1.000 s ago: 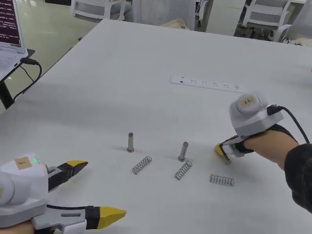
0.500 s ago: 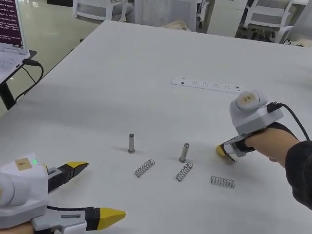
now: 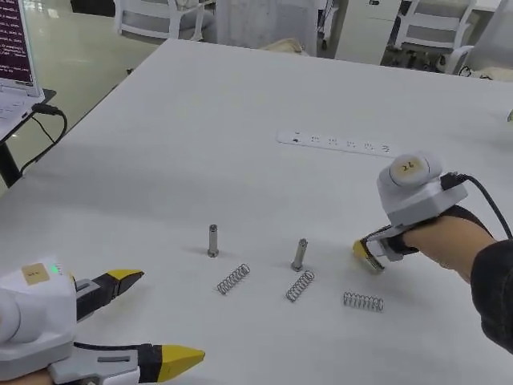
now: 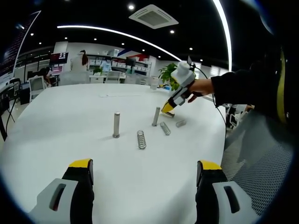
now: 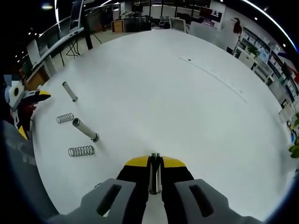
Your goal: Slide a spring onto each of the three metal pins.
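Two metal pins stand upright on the white table, one to the left [image 3: 212, 241] and one nearer the middle [image 3: 299, 254]. Three springs lie flat in front of them: left spring [image 3: 232, 278], middle spring [image 3: 300, 285], right spring [image 3: 363, 301]. My right gripper [image 3: 369, 257] rests low on the table just right of the middle pin, shut on a third metal pin [image 5: 153, 175] held between its jaws. My left gripper [image 3: 156, 314] hovers at the near left, open and holding nothing. The left gripper view shows both standing pins [image 4: 116, 124] [image 4: 156, 116] and the springs [image 4: 141, 139] ahead.
A white power strip [image 3: 333, 143] lies across the far middle of the table. A laptop [image 3: 12, 64] with a black cable [image 3: 44, 108] sits off the table's left edge. Office chairs stand beyond the far edge.
The head camera has shifted slightly. Both grippers, the pins and the springs keep their places.
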`<state>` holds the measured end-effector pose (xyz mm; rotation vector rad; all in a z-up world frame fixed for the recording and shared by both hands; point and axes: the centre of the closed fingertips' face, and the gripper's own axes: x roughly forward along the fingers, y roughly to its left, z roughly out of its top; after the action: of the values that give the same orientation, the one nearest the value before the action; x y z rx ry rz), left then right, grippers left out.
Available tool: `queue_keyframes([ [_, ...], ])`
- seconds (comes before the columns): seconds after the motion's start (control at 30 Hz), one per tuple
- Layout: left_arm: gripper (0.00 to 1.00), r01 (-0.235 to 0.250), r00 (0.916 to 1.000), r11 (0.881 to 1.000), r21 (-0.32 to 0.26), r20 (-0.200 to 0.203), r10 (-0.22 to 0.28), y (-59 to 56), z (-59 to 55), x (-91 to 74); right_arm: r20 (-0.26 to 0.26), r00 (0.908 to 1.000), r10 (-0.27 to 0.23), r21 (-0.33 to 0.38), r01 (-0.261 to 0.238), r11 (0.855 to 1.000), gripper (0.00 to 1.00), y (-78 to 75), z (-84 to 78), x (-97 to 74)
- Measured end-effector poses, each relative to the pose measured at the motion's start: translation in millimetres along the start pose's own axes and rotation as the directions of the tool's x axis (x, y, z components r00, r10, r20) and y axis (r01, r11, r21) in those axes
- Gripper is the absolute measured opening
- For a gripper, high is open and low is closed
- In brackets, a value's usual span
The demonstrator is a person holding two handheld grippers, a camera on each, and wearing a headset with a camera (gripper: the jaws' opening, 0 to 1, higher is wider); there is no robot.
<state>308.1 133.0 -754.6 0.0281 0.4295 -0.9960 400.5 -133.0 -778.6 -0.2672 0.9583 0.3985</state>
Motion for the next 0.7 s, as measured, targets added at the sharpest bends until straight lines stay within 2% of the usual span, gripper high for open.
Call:
queue_keyframes([
  [0.7, 0.88, 0.010, 0.9999, 1.000, 0.013, 0.004, -0.010, -4.5, 4.3, 1.4, 0.067, 0.9977, -0.009, 0.024, 0.007, 1.000, 0.05, 2.6, -4.0, -24.7],
])
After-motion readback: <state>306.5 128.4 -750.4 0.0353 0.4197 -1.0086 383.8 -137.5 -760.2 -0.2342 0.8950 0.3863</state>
